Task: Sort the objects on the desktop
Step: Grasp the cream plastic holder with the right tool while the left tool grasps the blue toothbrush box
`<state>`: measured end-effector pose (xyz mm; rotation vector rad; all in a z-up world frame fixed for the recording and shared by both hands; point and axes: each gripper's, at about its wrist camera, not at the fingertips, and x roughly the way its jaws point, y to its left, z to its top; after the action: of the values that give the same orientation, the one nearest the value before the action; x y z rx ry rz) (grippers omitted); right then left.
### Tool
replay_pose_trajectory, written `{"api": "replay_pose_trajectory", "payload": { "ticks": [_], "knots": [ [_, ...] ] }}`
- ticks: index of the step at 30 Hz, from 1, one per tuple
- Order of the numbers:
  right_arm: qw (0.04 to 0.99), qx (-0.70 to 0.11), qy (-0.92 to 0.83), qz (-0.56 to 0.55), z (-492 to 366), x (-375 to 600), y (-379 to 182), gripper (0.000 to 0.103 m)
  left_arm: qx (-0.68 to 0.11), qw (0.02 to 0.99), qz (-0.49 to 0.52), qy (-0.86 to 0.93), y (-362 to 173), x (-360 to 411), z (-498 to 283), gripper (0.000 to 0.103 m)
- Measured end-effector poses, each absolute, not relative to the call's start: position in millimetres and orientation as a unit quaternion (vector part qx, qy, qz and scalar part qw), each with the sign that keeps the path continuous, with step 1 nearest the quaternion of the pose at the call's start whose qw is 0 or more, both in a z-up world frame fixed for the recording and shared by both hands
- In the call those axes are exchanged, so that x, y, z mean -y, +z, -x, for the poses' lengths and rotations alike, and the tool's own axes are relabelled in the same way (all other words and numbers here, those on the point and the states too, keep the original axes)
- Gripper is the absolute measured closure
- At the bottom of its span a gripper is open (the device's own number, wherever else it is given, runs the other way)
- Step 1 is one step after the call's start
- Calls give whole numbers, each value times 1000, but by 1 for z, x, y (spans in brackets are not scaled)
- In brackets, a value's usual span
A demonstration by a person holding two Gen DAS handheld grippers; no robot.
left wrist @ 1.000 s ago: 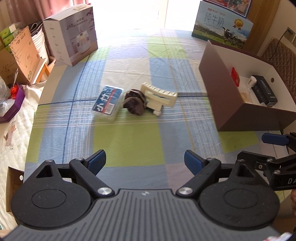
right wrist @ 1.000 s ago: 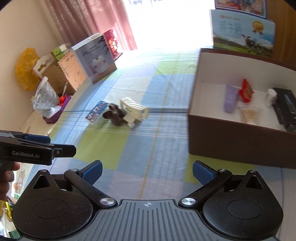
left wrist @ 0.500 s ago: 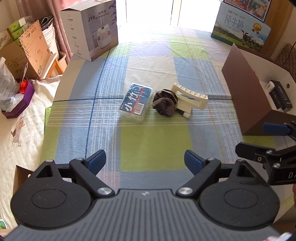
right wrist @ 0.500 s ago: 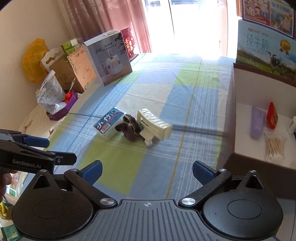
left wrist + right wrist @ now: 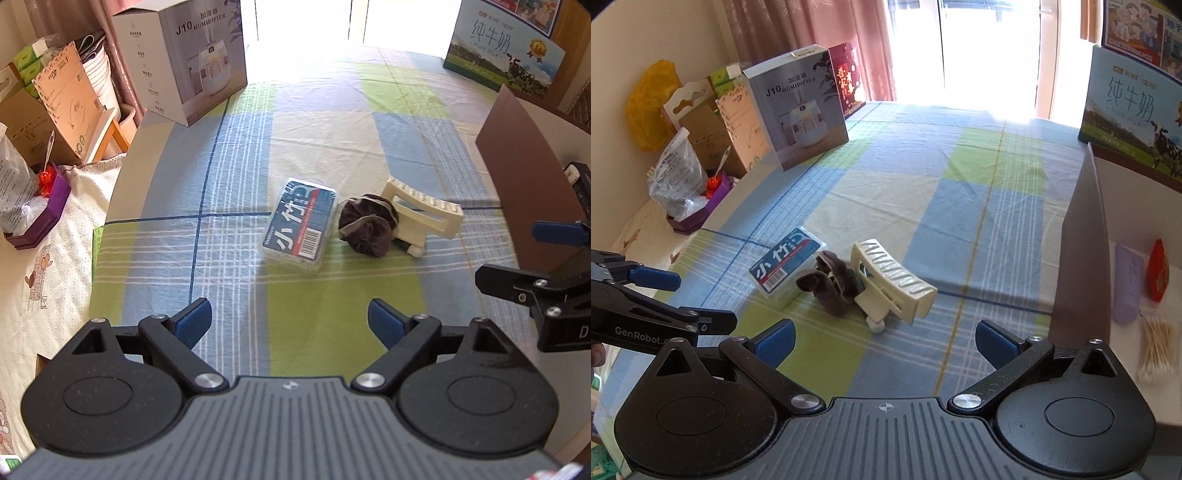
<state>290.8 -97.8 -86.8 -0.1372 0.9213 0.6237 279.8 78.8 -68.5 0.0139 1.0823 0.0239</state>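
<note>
Three loose objects lie together mid-table on the checked cloth: a clear plastic box with a blue label [image 5: 300, 224] [image 5: 787, 261], a dark brown hair scrunchie [image 5: 368, 223] [image 5: 831, 284] and a cream hair claw clip [image 5: 421, 217] [image 5: 892, 280] leaning on it. My left gripper [image 5: 290, 323] is open and empty, short of the blue-label box. My right gripper [image 5: 884, 341] is open and empty too, just short of the clip. Each gripper shows at the edge of the other's view.
A brown sorting box [image 5: 1082, 236] [image 5: 528, 177] stands at the right, holding a lilac tube [image 5: 1128, 284], a red packet [image 5: 1158, 275] and cotton swabs [image 5: 1156, 347]. A humidifier carton [image 5: 188, 55] and a milk carton [image 5: 502, 51] stand at the far edge. Clutter lies beyond the left edge.
Both grippers have come closer to the three objects and lower over the table, so the objects look bigger. The jaws stayed open. Nothing on the table moved.
</note>
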Motion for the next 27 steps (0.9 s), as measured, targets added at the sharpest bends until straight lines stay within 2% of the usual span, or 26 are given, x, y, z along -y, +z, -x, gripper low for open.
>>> {"api": "replay_pose_trajectory", "payload": {
  "ticks": [16,20,22,27],
  "knots": [
    [829,-451,305,129,-343,64,-117,3,-528,849,-37,0,-103,-87,-341,14],
    [820,-458,312,142,-351,57,-126,17,-530,847,-45,-6,-110,-84,-354,15],
    [816,-463,314,144,-355,54,-131,22,-532,845,-53,-9,-114,-83,-359,19],
    [807,-470,327,142,-363,52,-138,34,-532,844,-60,-24,-120,-80,-369,22]
  ]
}}
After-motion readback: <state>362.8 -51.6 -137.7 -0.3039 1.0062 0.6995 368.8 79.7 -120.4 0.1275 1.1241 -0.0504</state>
